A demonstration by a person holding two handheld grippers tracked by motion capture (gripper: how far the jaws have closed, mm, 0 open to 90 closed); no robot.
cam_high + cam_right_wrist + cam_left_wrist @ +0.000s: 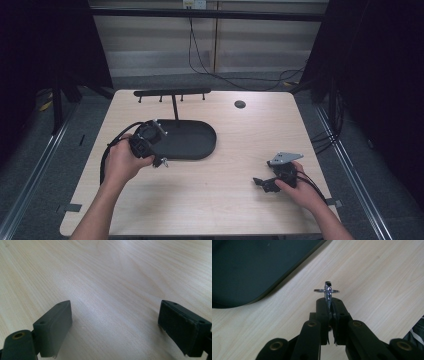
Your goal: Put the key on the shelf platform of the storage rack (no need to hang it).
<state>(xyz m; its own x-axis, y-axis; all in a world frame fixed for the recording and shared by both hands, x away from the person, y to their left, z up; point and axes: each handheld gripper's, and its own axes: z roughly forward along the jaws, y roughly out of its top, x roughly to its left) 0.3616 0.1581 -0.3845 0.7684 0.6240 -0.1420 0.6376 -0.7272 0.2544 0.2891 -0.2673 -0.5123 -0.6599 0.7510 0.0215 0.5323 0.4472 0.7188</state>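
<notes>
My left gripper (159, 161) hangs over the near edge of a black oval stand base (187, 140), with its jaws pointing down and to the right. In the left gripper view its jaws (329, 303) are shut on a small shiny metal clasp with a ring (327, 290), which sticks out past the tips above the wooden table (374, 282). The clasp shows as a small glint (163, 162) in the high view. My right gripper (258, 183) rests low at the table's right front. It stands open (115, 327) with bare wood between its pads.
From the black base (242, 270) a thin post rises to a crossbar with several small hooks (172, 92) at the table's back left. A round cable hole (240, 104) lies at the back. Cables trail on the floor behind the table (230, 150).
</notes>
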